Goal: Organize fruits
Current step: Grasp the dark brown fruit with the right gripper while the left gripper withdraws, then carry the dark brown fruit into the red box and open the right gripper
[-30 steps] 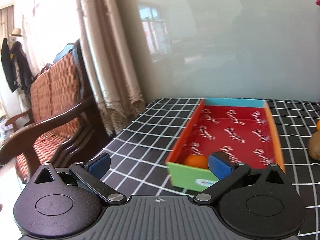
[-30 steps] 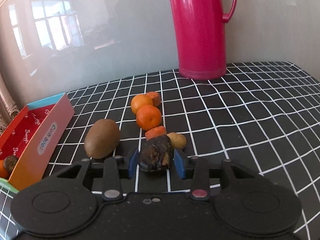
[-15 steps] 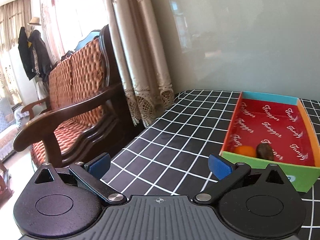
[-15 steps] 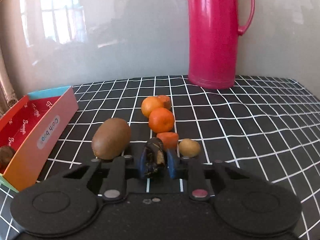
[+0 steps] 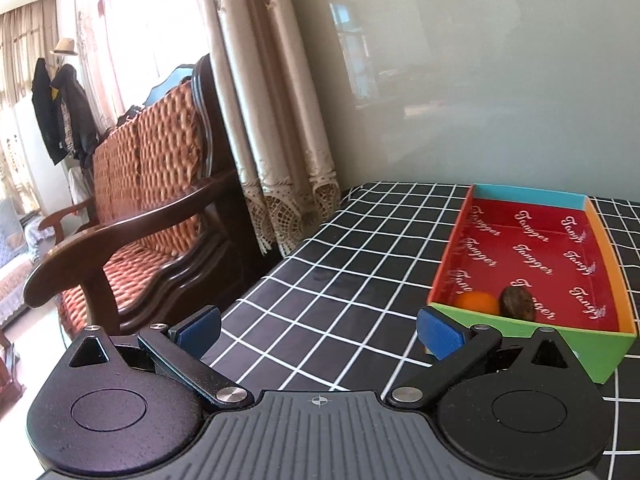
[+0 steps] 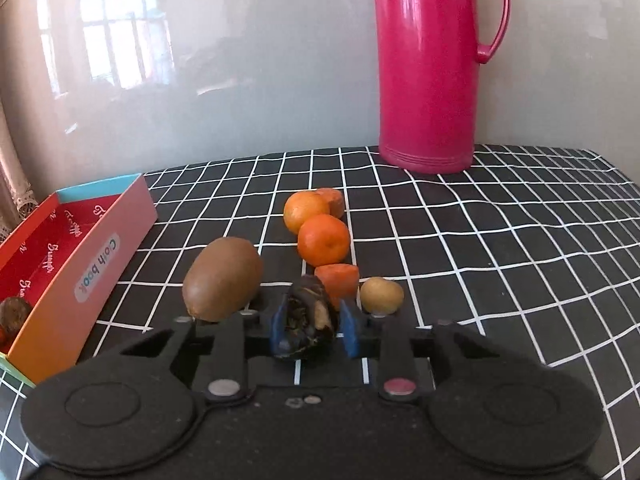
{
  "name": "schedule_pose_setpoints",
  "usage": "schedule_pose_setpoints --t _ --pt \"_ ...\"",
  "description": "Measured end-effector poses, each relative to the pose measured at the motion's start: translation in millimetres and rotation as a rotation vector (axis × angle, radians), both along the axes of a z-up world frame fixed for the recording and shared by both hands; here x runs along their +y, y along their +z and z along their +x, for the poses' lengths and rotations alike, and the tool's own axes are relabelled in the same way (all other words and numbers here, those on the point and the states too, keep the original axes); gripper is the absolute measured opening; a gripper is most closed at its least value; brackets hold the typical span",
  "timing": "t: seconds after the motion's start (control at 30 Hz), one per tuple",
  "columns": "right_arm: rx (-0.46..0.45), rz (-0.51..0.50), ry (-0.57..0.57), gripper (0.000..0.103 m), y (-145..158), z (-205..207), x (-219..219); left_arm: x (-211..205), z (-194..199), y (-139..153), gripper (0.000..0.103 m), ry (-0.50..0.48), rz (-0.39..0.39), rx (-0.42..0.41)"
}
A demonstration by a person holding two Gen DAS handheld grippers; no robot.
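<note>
Right gripper (image 6: 314, 330): blue pads flank a dark, wrinkled, lumpy fruit (image 6: 306, 316); the jaws have just been opening, the left pad still against the fruit, a sliver of gap at the right pad, so a firm hold cannot be told. The fruit sits low on the checked cloth (image 6: 500, 240), a black fabric with a thin white grid, slightly rippled toward 3 o'clock.

Around the fruit: a matte brown oval kiwi (image 6: 222, 284) at 10 o'clock, just beside; a cut orange carrot piece (image 6: 337, 278) at 1 o'clock, touching or nearly so; a small tan rounded fruit (image 6: 381, 294) at 2 o'clock. Beyond, at 12 o'clock, two dimpled mandarins (image 6: 323, 238) touch each other, with a second carrot piece (image 6: 331, 199) behind them. A glossy pink cylindrical flask (image 6: 428, 64) stands upright at the far edge by the wall. The cloth from 2 to 4 o'clock lies open.

Box (image 5: 608, 248): shallow card tray, red printed lining, blue far wall, orange side, green near wall. In its near corner a mandarin (image 5: 476, 303) and a dark wrinkled fruit (image 5: 518, 302) touch; the remaining floor is bare.

Left gripper (image 5: 318, 332): jaws wide, nothing between, over the cloth at 9 o'clock of the box. The table edge falls away toward a wooden armchair (image 5: 132, 200) with woven cushions and lace-hemmed curtains (image 5: 280, 120).
</note>
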State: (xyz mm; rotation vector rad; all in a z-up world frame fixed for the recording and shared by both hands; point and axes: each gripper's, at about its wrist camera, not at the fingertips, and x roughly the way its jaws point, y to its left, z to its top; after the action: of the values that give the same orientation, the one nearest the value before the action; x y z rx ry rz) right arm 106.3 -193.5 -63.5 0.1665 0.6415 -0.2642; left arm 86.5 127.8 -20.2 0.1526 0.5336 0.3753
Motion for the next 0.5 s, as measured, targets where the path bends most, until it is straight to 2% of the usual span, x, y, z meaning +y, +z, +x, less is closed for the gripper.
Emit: schedule_pose_setpoints --t 0.03,0.07,0.13,0.17,0.27,0.33,0.5 --pt "0.011 0.009 -0.009 0.053 -1 1 -1 -2 1 1 0.103 -0.004 0.000 0.000" --pt "0.024 0.031 -0.006 0.050 -3 3 -3 -4 1 1 0.103 -0.008 0.000 -0.001" --pt "0.011 0.109 0.022 0.028 -5 2 -7 -6 2 2 0.103 -0.012 -0.001 -0.004" --pt "0.003 0.124 0.030 0.028 -4 1 -6 -7 3 2 0.103 -0.014 -0.002 -0.005" --pt "0.000 0.071 0.039 0.028 -4 0 2 -10 5 2 0.103 -0.018 -0.003 -0.001" --pt "-0.012 0.085 0.053 0.028 -1 -2 5 -10 6 1 0.103 -0.016 -0.006 -0.003" --pt "-0.130 0.078 0.154 0.028 29 -13 31 -6 6 1 0.103 0.017 -0.003 -0.005"
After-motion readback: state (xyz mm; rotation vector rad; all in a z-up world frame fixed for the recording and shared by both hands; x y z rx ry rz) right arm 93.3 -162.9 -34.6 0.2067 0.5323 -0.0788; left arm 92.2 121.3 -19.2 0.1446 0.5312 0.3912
